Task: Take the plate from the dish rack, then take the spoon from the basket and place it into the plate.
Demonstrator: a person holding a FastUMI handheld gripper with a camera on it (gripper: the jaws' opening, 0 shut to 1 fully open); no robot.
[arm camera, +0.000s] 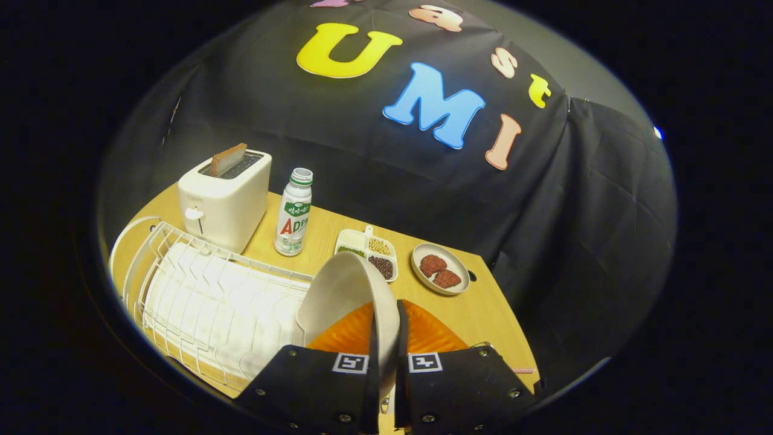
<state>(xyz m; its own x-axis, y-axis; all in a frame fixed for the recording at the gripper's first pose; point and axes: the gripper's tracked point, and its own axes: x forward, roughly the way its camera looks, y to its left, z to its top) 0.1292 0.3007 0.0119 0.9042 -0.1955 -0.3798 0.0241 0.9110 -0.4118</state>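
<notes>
While the gripper has its two fingers nearly closed, pinching the rim of the white plate, the plate hangs tilted on edge just off the end of the white wire dish rack, so the first step looks nearly done (judging by the lift alone). Setting it down and fetching the spoon remain; I cannot pick out basket or spoon. Beyond the fingers stand a toaster, a drink bottle, a divided bean tray and a meat dish, crowding the table.
</notes>
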